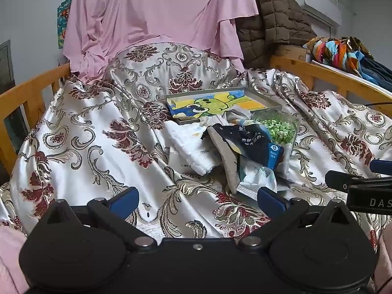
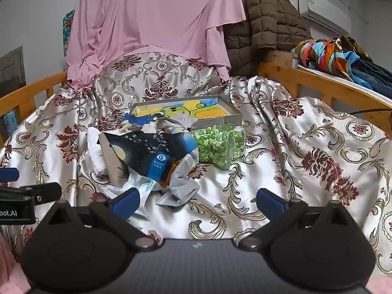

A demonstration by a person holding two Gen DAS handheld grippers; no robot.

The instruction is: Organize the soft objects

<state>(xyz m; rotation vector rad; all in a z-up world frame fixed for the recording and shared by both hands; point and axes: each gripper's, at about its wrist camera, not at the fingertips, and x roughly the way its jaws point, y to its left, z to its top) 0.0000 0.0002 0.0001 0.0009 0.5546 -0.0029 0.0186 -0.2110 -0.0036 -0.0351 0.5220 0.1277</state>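
Spread across the whole near and middle ground: a shiny cream satin bedspread with dark red and gold floral scrolls (image 1: 98, 134), rumpled and untidy, lying over a bed with a light wooden rail (image 1: 29, 93). At the far end, draped high: a plain pink cotton sheet (image 1: 152, 12), with a brown quilted padded jacket (image 1: 272, 17) hanging to its right. Neither folded nor stacked, so judged untouched.

In the middle of the bedspread, the jumble to be sorted. Farthest back, a flat grey-framed picture tray with a yellow and blue cartoon (image 1: 215, 101). Just right of centre, a clear plastic box of small green pieces (image 2: 218, 144). In front of these, a crumpled dark blue printed cloth bag with a light blue logo patch (image 2: 152, 152), lying over a folded white towel (image 1: 193, 144) to the left and a grey felt insole-shaped piece (image 1: 225, 161). Nearest, a scrunched pale grey and white cloth (image 2: 176, 191). All overlapping, nothing separated out.

Both tools low and near, short of the pile. Left gripper (image 1: 197, 201): jaws spread wide, nothing between them. Right gripper (image 2: 198, 202): likewise wide and empty, its left blue finger just beside the scrunched cloth, contact unclear.

Judged at the very start: nothing sorted, folded or set aside; every soft piece in the heap left to lift out and arrange.
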